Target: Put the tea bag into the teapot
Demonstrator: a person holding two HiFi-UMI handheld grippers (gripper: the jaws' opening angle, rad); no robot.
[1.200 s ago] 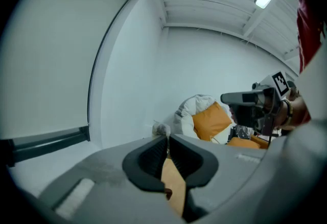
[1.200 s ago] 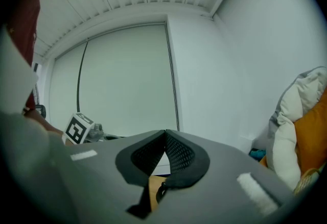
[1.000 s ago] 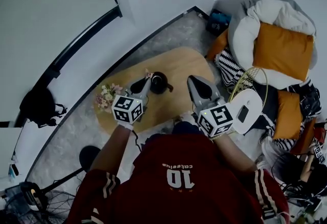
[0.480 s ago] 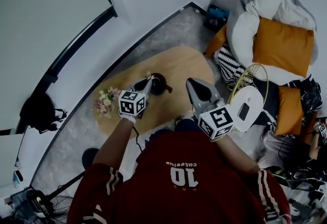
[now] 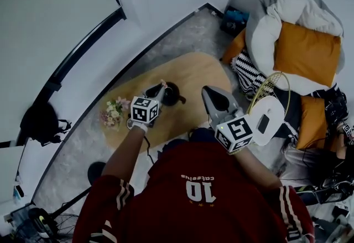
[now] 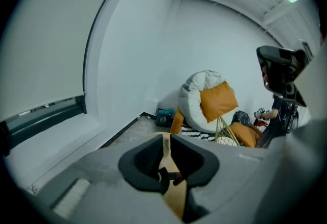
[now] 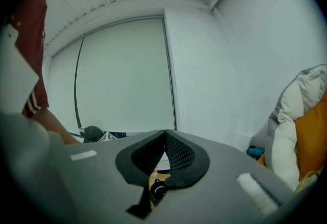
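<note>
The left tongs [image 5: 160,89] are pinched shut on the tea bag [image 6: 165,144]. It shows as a thin pale strip squeezed between the two dark pads. In the head view, the tip of these tongs is right by the black teapot [image 5: 171,94], at its left side. The teapot stands on the wooden desk [image 5: 196,70]. A little bunch of flowers [image 5: 113,111] sits on the desk too, off to the left of the teapot.

The right tongs [image 5: 206,90] are closed with nothing in them. They hang near the desk's edge, apart from the teapot, and do no work right now.

So the picking-up part looks done. The tea bag is up in the air in the left tongs, close to the pot. It is not in the pot yet.

I cannot tell if the teapot has its lid on, because it is small and dark in the pictures. What is left, I think, is to bring the bag down into the mouth of the pot. Then the tongs must open so it drops in. If a lid is on, it has to come off first, and the empty right tongs could do that.
</note>
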